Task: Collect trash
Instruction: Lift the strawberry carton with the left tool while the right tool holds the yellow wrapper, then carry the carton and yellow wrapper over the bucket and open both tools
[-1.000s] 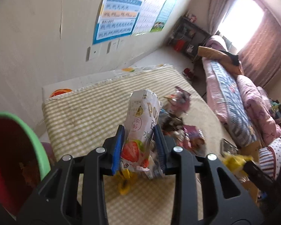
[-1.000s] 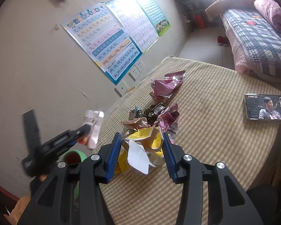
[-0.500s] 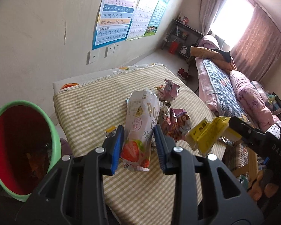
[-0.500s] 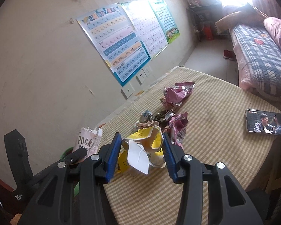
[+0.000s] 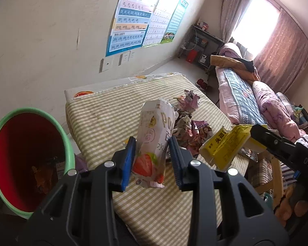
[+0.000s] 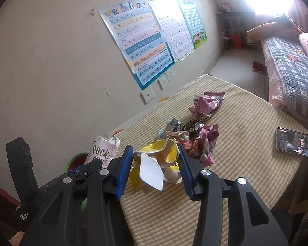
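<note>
My left gripper [image 5: 152, 162] clamps the Pocky box [image 5: 156, 141] upright. The bin [image 5: 67, 143] gapes at lower left, nearer this hand. My right gripper [image 6: 156, 169] pinches a yellow carton [image 6: 164, 153].

blown-out daylight from the window [image 5: 254, 18], dim fisheye-bent edges, sharp centre

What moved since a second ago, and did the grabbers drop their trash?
Nothing dropped. Both grippers carried their loads off the table toward the red bin: the left gripper with the strawberry snack box, the right gripper with the yellow carton. The wrapper pile and phone stayed.
</note>
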Available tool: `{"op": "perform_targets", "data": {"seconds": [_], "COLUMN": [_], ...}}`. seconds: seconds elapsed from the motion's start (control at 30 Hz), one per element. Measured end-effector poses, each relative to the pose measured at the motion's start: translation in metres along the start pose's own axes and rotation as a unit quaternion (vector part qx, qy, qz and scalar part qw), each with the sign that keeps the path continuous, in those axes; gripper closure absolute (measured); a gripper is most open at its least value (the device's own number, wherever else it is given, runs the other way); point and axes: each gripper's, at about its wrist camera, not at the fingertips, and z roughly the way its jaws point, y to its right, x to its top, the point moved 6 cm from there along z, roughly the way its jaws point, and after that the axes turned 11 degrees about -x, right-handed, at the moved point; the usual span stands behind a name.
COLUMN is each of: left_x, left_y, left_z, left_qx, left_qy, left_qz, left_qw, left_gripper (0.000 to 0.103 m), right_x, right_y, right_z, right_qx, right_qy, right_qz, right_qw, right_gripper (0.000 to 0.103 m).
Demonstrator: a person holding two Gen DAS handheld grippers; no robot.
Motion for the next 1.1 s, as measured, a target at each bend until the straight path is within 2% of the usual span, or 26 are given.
{"op": "perform_targets", "data": {"seconds": [1.1], "left_x": [-0.018], "left_y": [-0.082], "left_z": [-0.037], "left_qx": [0.042], "left_qy": [0.019], "left_qz": [-0.072], "left_qw": [0.9963], "left_gripper": [0.071], "right_x": [-0.037], "right_y": [-0.091], "right_z": [0.047], "right_qx": [0.044], "right_qy": [-0.071], "right_qz": [-0.097], "right_qw": [0.992], "right_gripper": [0.06]}}
